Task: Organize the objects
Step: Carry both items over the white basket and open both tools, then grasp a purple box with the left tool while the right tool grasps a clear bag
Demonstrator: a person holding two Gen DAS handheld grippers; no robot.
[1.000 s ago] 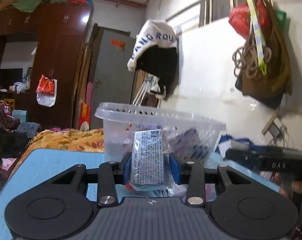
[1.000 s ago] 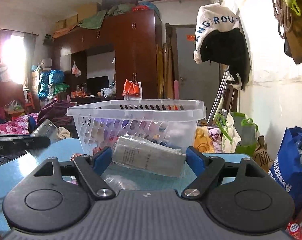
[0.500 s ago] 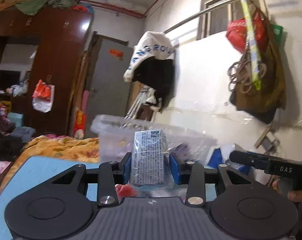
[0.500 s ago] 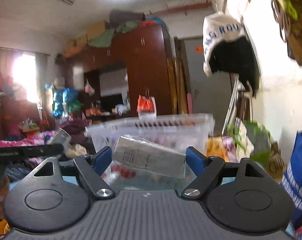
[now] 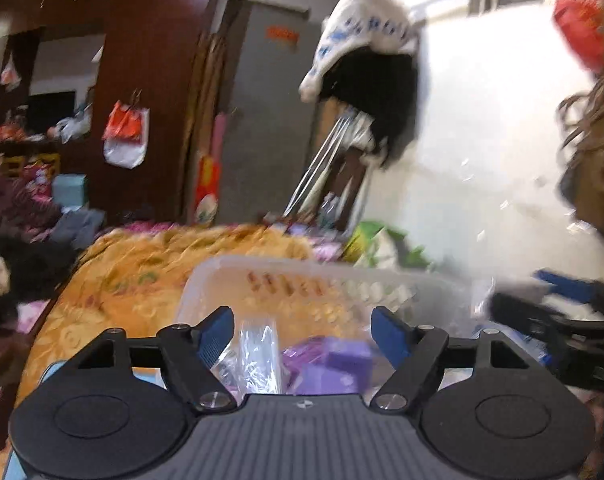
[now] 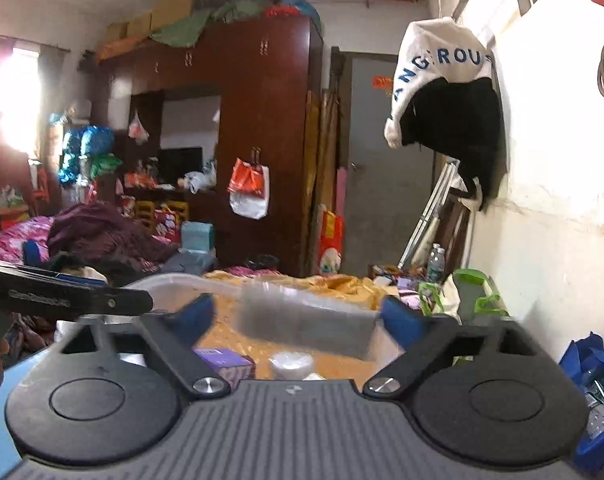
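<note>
Two grippers (image 5: 302,330) (image 6: 298,316) over the basket (image 5: 222,276), jaws just opened wide; the right's packet (image 6: 306,320) drops blurred. We should clear the rim before reaching again.

A translucent white perforated plastic basket (image 5: 302,280) holds a clear-wrapped packet (image 5: 258,356) and a purple box (image 5: 334,368); a blurred grey wrapped block (image 6: 306,320) is above its rim.

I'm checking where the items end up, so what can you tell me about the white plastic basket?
The white plastic basket is translucent, with a broad rolled rim and slotted, perforated walls. It stands upright in front of an orange patterned blanket. Inside lie a purple box and a crinkled clear packet; the right wrist view also shows a small white round thing in it. Motion blur hides finer detail. Both open hand-held grippers sit just above its near rim.
</note>
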